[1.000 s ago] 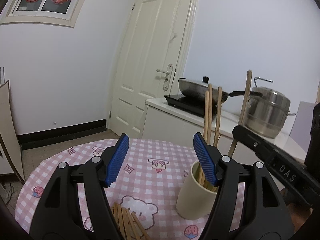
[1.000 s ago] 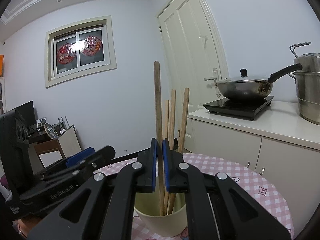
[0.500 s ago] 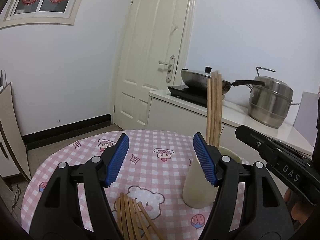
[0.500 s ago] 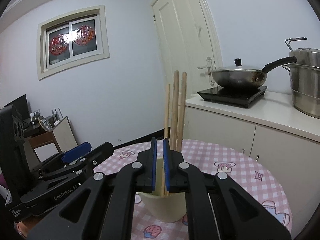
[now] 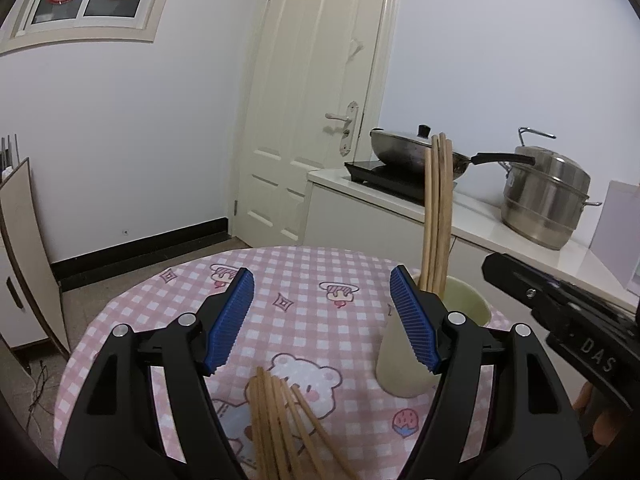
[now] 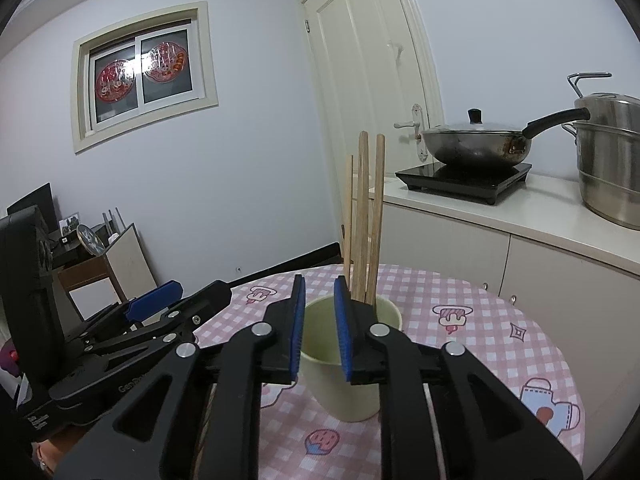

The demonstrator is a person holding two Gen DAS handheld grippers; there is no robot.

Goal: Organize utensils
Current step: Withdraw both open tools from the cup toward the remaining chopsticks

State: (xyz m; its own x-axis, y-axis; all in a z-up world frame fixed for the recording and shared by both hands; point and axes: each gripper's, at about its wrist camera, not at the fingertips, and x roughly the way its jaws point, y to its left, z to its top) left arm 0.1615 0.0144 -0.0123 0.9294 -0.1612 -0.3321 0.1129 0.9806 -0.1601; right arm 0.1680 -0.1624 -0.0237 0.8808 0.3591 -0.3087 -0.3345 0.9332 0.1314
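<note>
The right gripper (image 6: pixel 319 316) stands slightly parted and empty above the cup (image 6: pixel 352 376); the left gripper (image 5: pixel 320 316), wide open, holds nothing. Loose chopsticks (image 5: pixel 280 424) lie at its 6 o'clock: lower it squarely, pinch one stick mid-shaft, avoiding the standing chopsticks (image 6: pixel 366 216)

Your left tongs (image 5: pixel 320 320), black plastic arms, ribbed blue pads (image 5: pixel 412 320), silver screws, your right tongs (image 6: pixel 319 328) alike, white "DAS" lettering on its side
</note>
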